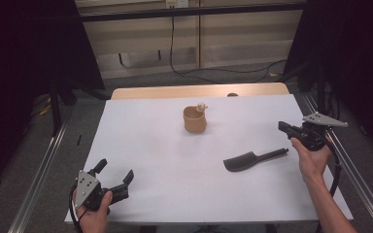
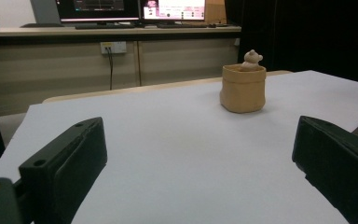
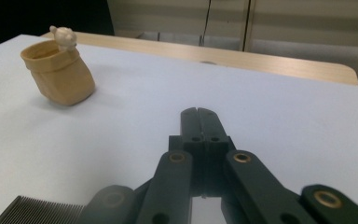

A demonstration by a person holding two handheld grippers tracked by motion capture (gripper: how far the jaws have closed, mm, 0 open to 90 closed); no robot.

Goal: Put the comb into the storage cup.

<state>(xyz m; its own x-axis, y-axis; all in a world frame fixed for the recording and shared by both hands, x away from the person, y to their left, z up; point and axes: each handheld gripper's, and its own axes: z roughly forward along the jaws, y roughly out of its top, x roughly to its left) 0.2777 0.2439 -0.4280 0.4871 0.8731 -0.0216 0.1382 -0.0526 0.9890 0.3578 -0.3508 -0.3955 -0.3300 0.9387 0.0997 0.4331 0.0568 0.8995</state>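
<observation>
While the comb (image 1: 252,159) lies handle toward the shut, empty right tongs (image 1: 282,127), the left tongs (image 1: 114,175) gape empty.

A white sheet covers most of the tabletop (image 1: 150,145), leaving a strip of pale wood bare along its far edge. Grey floor (image 1: 29,160) lies around it, with metal rails (image 1: 39,179) running along both sides. Dark curtains (image 1: 24,48) hang to the left and right, and the light is dim. Beyond stands a long beige counter (image 2: 121,51) with cabinet doors; a black cable (image 1: 172,43) drops down its front and trails across the floor. A wall socket (image 2: 113,47) sits on the cabinet face. On the counter stand what seem to be two lit monitors (image 2: 135,9), cut off at the top.
</observation>
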